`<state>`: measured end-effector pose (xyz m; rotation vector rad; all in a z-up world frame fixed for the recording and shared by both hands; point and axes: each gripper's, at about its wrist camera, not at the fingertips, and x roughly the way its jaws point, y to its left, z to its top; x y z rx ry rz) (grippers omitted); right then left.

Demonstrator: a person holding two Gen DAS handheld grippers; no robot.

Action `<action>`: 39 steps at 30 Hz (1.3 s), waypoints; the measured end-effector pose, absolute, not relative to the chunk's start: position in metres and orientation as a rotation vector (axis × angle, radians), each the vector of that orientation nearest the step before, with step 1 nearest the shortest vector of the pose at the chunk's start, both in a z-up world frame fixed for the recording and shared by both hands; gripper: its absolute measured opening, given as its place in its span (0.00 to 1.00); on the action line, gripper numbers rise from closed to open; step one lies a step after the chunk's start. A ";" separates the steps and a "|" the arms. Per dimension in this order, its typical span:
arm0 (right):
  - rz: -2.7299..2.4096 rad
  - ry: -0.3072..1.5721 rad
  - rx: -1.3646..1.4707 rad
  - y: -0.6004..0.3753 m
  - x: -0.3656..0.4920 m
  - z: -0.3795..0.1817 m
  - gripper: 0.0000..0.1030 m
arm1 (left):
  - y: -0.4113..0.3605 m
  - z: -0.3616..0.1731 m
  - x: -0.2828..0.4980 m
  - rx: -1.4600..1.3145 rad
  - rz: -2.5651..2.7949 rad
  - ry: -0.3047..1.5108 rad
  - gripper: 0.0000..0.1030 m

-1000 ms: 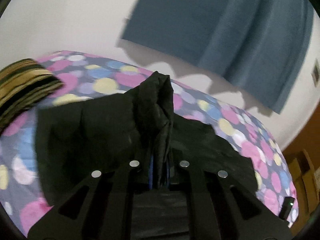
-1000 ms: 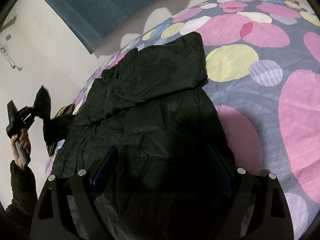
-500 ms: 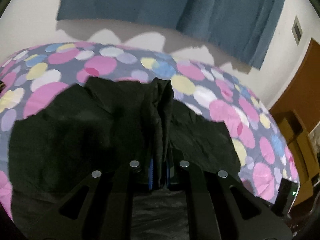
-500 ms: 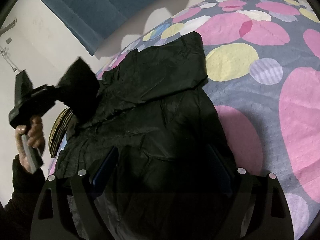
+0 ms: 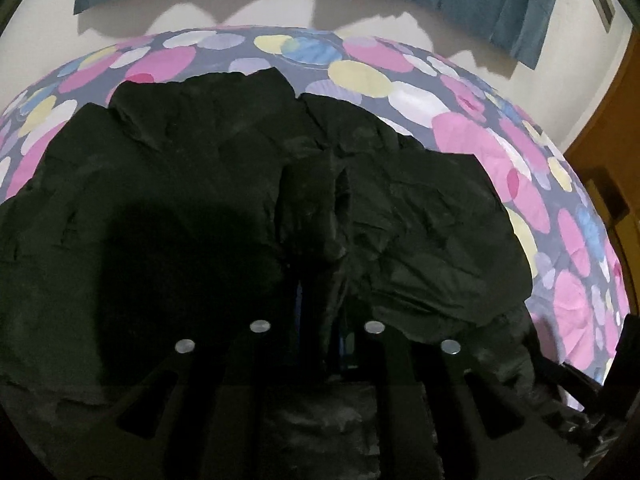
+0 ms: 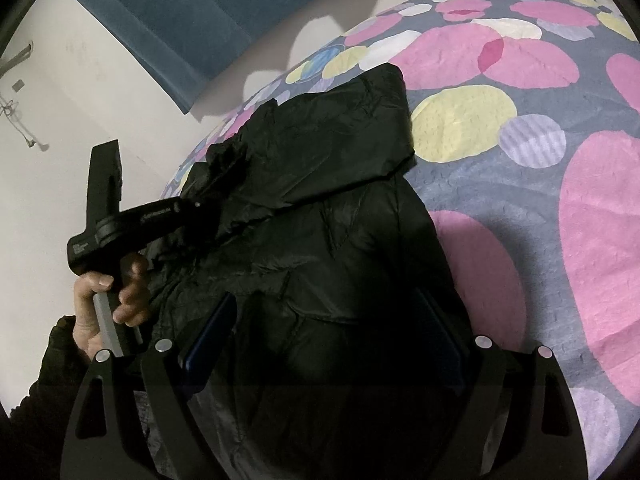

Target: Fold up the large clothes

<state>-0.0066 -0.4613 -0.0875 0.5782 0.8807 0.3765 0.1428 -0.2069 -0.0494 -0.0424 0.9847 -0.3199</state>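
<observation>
Right wrist view, near field: your right gripper (image 6: 320,328) hangs with jaws wide over the black jacket (image 6: 320,240), nothing between the pads. At 9 o'clock your left hand (image 6: 108,300) steers the left gripper (image 6: 212,208); its jaws have just been opening a little, a bunched fold of jacket between them, pinched narrow. The jacket lies spread on the dotted bedsheet (image 6: 520,200), reaching toward 12 o'clock. Farther off, the blue curtain (image 6: 180,12). Risk, judged: let go early and the slick fold slumps crooked; pull while it is pinched and the lower layers drag.
</observation>
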 end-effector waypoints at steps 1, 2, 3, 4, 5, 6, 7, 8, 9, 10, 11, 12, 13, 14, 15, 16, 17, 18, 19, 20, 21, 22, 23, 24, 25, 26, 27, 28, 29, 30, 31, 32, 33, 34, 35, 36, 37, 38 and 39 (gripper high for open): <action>0.377 0.880 0.578 -0.461 -0.007 -0.088 0.85 | -0.208 -0.047 0.141 -0.050 -0.339 0.980 0.27; 0.377 0.880 0.577 -0.461 -0.007 -0.087 0.85 | -0.207 -0.044 0.138 -0.069 -0.365 0.983 0.41; 0.377 0.879 0.576 -0.461 -0.007 -0.087 0.85 | -0.205 -0.040 0.133 -0.093 -0.386 0.986 0.46; 0.376 0.879 0.575 -0.461 -0.007 -0.087 0.85 | -0.202 -0.034 0.128 -0.110 -0.400 0.986 0.50; 0.376 0.879 0.573 -0.461 -0.007 -0.086 0.85 | -0.199 -0.029 0.123 -0.117 -0.411 0.982 0.50; 0.375 0.879 0.571 -0.461 -0.007 -0.086 0.85 | -0.194 -0.022 0.116 -0.120 -0.425 0.972 0.50; 0.373 0.882 0.568 -0.461 -0.007 -0.085 0.85 | -0.186 -0.014 0.109 -0.124 -0.438 0.956 0.52; 0.368 0.887 0.562 -0.460 -0.008 -0.083 0.85 | -0.174 -0.006 0.101 -0.131 -0.446 0.936 0.53; 0.358 0.893 0.555 -0.460 -0.009 -0.080 0.84 | -0.161 0.001 0.094 -0.141 -0.443 0.915 0.54; 0.346 0.899 0.547 -0.459 -0.010 -0.076 0.84 | -0.138 0.009 0.087 -0.159 -0.425 0.888 0.55; 0.329 0.905 0.533 -0.457 -0.011 -0.070 0.84 | -0.120 0.013 0.082 -0.173 -0.403 0.871 0.56; 0.313 0.901 0.519 -0.455 -0.013 -0.063 0.84 | -0.101 0.016 0.079 -0.189 -0.376 0.860 0.56; 0.307 0.891 0.508 -0.453 -0.014 -0.054 0.84 | -0.070 0.016 0.076 -0.214 -0.328 0.848 0.56; 0.313 0.877 0.501 -0.449 -0.014 -0.043 0.84 | -0.045 0.015 0.074 -0.230 -0.282 0.845 0.56; 0.328 0.861 0.501 -0.444 -0.013 -0.032 0.84 | -0.023 0.013 0.074 -0.243 -0.236 0.844 0.56; 0.344 0.850 0.506 -0.440 -0.010 -0.025 0.84 | -0.004 0.011 0.074 -0.255 -0.198 0.845 0.56; 0.379 0.837 0.525 -0.433 -0.004 -0.017 0.84 | 0.024 0.005 0.074 -0.277 -0.137 0.852 0.56; 0.409 0.834 0.544 -0.429 0.003 -0.012 0.84 | 0.045 0.001 0.074 -0.301 -0.094 0.857 0.56; 0.435 0.837 0.562 -0.422 0.012 -0.009 0.84 | 0.069 -0.006 0.073 -0.337 -0.048 0.862 0.56; 0.459 0.844 0.573 -0.412 0.025 -0.007 0.82 | 0.083 -0.011 0.073 -0.356 -0.024 0.869 0.56; 0.478 0.857 0.570 -0.402 0.038 -0.006 0.81 | 0.097 -0.018 0.072 -0.369 0.007 0.879 0.56; 0.487 0.869 0.565 -0.394 0.048 -0.007 0.81 | 0.106 -0.023 0.072 -0.377 0.028 0.887 0.56; 0.496 0.890 0.565 -0.382 0.064 -0.009 0.80 | 0.113 -0.027 0.073 -0.384 0.037 0.894 0.56; 0.501 0.911 0.565 -0.373 0.076 -0.013 0.80 | 0.117 -0.030 0.073 -0.389 0.042 0.901 0.56; 0.504 0.940 0.562 -0.359 0.092 -0.019 0.80 | 0.120 -0.035 0.074 -0.395 0.046 0.909 0.56; 0.500 0.963 0.560 -0.350 0.102 -0.023 0.79 | 0.122 -0.037 0.075 -0.399 0.047 0.913 0.56; 0.494 0.986 0.555 -0.342 0.110 -0.029 0.78 | 0.124 -0.040 0.076 -0.402 0.047 0.918 0.56; 0.487 1.010 0.551 -0.335 0.118 -0.035 0.71 | 0.126 -0.043 0.077 -0.406 0.046 0.922 0.56; 0.483 1.050 0.544 -0.326 0.127 -0.044 0.55 | 0.127 -0.046 0.080 -0.407 0.042 0.928 0.56; 0.480 1.088 0.535 -0.319 0.133 -0.052 0.39 | 0.128 -0.047 0.081 -0.406 0.041 0.931 0.56; 0.473 1.111 0.524 -0.314 0.135 -0.057 0.35 | 0.128 -0.049 0.082 -0.404 0.039 0.934 0.56; 0.452 1.126 0.497 -0.310 0.137 -0.061 0.28 | 0.127 -0.050 0.084 -0.405 0.034 0.935 0.56; 0.434 1.129 0.469 -0.309 0.137 -0.064 0.25 | 0.127 -0.050 0.085 -0.408 0.029 0.934 0.56; 0.429 1.128 0.462 -0.309 0.136 -0.065 0.24 | 0.129 -0.050 0.087 -0.416 0.024 0.932 0.56; 0.425 1.127 0.469 -0.311 0.136 -0.066 0.22 | 0.131 -0.050 0.090 -0.433 0.020 0.925 0.56; 0.424 1.127 0.477 -0.313 0.134 -0.067 0.21 | 0.133 -0.051 0.093 -0.444 0.018 0.921 0.56; 0.425 1.127 0.482 -0.314 0.133 -0.068 0.21 | 0.133 -0.051 0.096 -0.446 0.020 0.923 0.56; 0.424 1.127 0.481 -0.314 0.133 -0.069 0.21 | 0.133 -0.053 0.101 -0.442 0.024 0.927 0.56; 0.423 1.126 0.477 -0.315 0.132 -0.070 0.21 | 0.133 -0.055 0.104 -0.436 0.027 0.932 0.56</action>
